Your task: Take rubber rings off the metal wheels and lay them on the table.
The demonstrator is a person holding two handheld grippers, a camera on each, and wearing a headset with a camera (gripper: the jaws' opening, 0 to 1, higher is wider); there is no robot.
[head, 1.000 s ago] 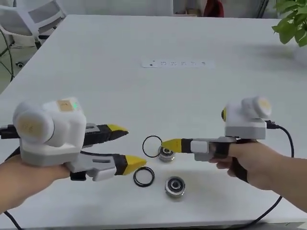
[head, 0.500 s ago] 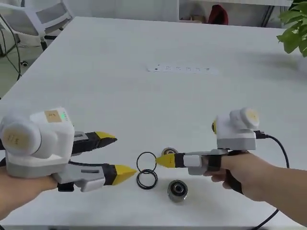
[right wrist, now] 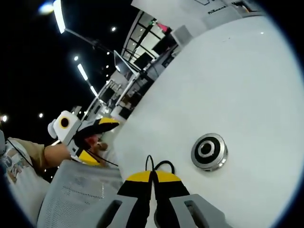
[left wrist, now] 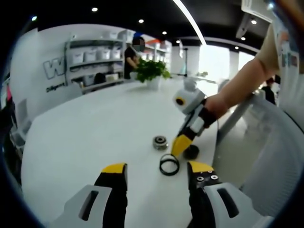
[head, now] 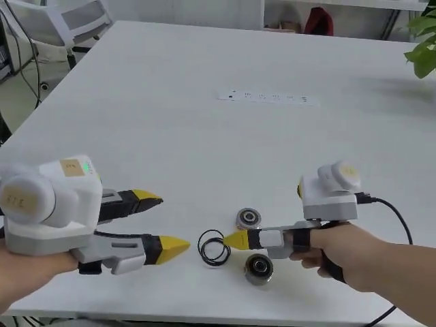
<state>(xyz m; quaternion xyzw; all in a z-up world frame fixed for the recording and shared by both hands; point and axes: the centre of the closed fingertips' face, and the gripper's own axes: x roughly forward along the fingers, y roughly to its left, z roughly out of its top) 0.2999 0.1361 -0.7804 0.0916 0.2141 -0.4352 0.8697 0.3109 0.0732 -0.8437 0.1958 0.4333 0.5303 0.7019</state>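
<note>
In the head view, two black rubber rings (head: 213, 246) lie overlapping on the white desk (head: 204, 136), near its front edge. One metal wheel (head: 248, 218) stands just behind them, and a second metal wheel (head: 259, 268) is nearer, to the right. The right gripper (head: 235, 239) has its yellow tip at the rings. The left gripper (head: 162, 221) hovers to the left with its jaws wide apart and nothing between them.

In the left gripper view, its own jaws (left wrist: 156, 168) frame the rings (left wrist: 169, 165) from a short way off.

In the right gripper view, the right gripper's (right wrist: 152, 176) jaws are pressed together. A black loop (right wrist: 159, 165) comes out of the seam, so they seem to pinch the edge of one ring, though I cannot be sure.

The danger, I think, is that the ring sticks to the jaws when they part and drags its neighbour. The tip could also knock the near wheel so that it rolls off the desk.
</note>
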